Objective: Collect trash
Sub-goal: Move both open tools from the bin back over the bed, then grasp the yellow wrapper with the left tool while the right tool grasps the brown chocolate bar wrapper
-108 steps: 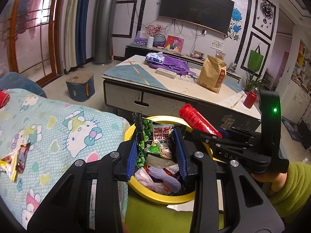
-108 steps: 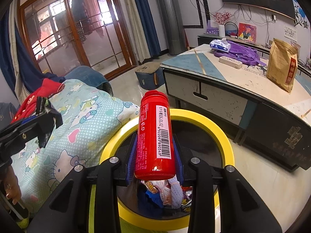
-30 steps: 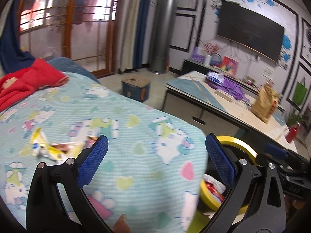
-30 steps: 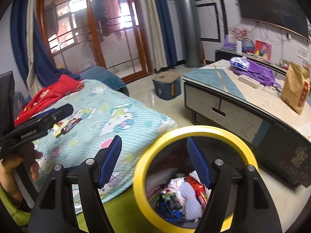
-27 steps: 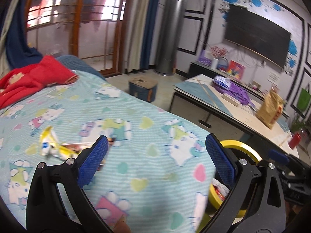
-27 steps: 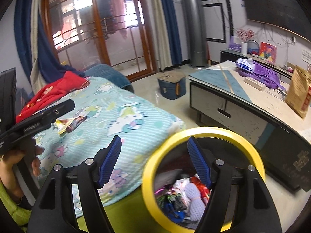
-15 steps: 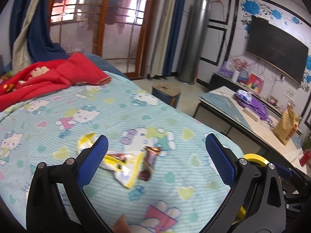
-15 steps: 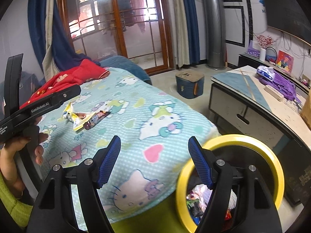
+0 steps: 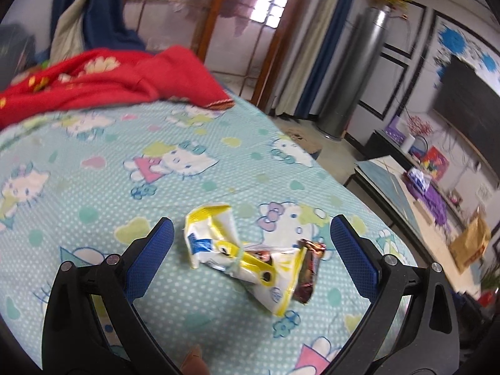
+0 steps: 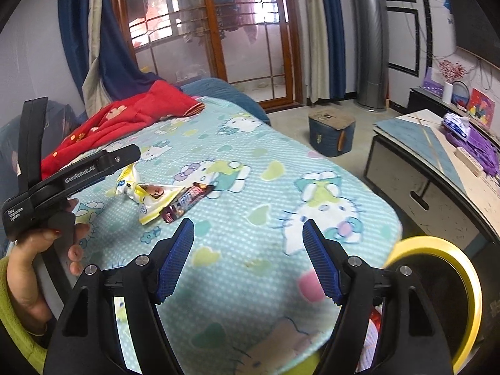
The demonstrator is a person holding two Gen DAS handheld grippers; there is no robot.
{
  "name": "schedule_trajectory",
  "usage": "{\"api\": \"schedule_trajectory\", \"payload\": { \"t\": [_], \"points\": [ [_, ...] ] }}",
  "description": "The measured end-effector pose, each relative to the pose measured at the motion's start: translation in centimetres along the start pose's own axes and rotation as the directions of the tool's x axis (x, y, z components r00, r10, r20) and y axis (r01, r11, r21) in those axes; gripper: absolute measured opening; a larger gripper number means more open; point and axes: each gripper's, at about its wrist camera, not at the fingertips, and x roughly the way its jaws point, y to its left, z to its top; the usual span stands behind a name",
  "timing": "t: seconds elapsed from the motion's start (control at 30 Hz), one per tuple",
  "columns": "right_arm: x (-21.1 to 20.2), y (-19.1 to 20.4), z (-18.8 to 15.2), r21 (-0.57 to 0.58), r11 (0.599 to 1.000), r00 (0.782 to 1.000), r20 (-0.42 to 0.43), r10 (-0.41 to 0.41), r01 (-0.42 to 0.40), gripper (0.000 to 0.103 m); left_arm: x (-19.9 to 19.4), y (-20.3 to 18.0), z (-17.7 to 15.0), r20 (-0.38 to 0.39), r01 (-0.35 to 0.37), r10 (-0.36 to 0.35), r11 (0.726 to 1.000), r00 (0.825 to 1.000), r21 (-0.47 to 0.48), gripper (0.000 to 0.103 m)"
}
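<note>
A crumpled yellow-and-white snack wrapper (image 9: 237, 253) lies on the Hello Kitty bedspread (image 9: 131, 168), with a dark brown candy wrapper (image 9: 309, 268) touching its right end. My left gripper (image 9: 248, 243) is open and empty, its jaws wide on either side of the wrappers, just above them. In the right wrist view the yellow wrapper (image 10: 147, 195) and candy wrapper (image 10: 187, 201) lie ahead to the left, beside the left gripper's body (image 10: 78, 172). My right gripper (image 10: 248, 243) is open and empty over the bedspread. The yellow-rimmed trash bin (image 10: 462, 306) stands at lower right.
A red blanket (image 9: 103, 78) lies bunched at the bed's far end. A low table (image 10: 437, 168) with purple cloth stands right of the bed. A small blue stool (image 10: 331, 134) sits on the floor beyond the bed.
Both grippers dropped their items into the bin, opened, and swung left from the bin over the bed. The left gripper has closed in on the wrappers.
</note>
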Motion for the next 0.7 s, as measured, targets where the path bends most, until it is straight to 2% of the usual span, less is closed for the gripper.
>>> {"api": "schedule_trajectory", "payload": {
  "t": [0.2, 0.27, 0.33, 0.4, 0.43, 0.47, 0.6, 0.7],
  "points": [
    [2.6, 1.2, 0.8, -0.002, 0.999, 0.998, -0.04, 0.039, -0.039, 0.069, 2.4, 2.6, -0.3, -0.079, 0.029, -0.041, 0.99, 0.996, -0.138, 0.091],
    [3.5, 1.5, 1.0, 0.009, 0.998, 0.997, -0.055, 0.056, -0.056, 0.068, 3.2, 3.2, -0.5, -0.099, 0.04, -0.058, 0.985, 0.993, -0.17, 0.078],
    [4.2, 1.8, 1.1, 0.024, 0.997, 0.995, -0.07, 0.077, -0.075, 0.066, 3.8, 3.7, -0.8, -0.115, 0.047, -0.07, 0.98, 0.991, -0.192, 0.07],
    [4.8, 2.2, 1.3, 0.031, 0.995, 0.992, -0.081, 0.092, -0.09, 0.064, 3.8, 4.0, -0.9, -0.119, 0.06, -0.085, 0.977, 0.989, -0.205, 0.055],
    [5.2, 2.4, 1.4, 0.033, 0.995, 0.991, -0.087, 0.101, -0.098, 0.063, 3.8, 4.1, -1.0, -0.12, 0.064, -0.091, 0.976, 0.989, -0.209, 0.04],
    [5.5, 2.7, 1.5, 0.035, 0.994, 0.99, -0.093, 0.108, -0.105, 0.06, 3.9, 4.3, -1.1, -0.125, 0.066, -0.095, 0.974, 0.988, -0.216, 0.035],
    [6.9, 3.6, 1.7, 0.048, 0.989, 0.982, -0.119, 0.145, -0.141, 0.055, 3.5, 4.7, -1.1, -0.108, 0.093, -0.121, 0.966, 0.987, -0.239, 0.032],
    [8.1, 4.3, 1.9, 0.063, 0.985, 0.976, -0.14, 0.168, -0.16, 0.051, 2.2, 5.1, -0.8, -0.055, 0.092, -0.108, 0.966, 0.993, -0.244, 0.03]
  ]
}}
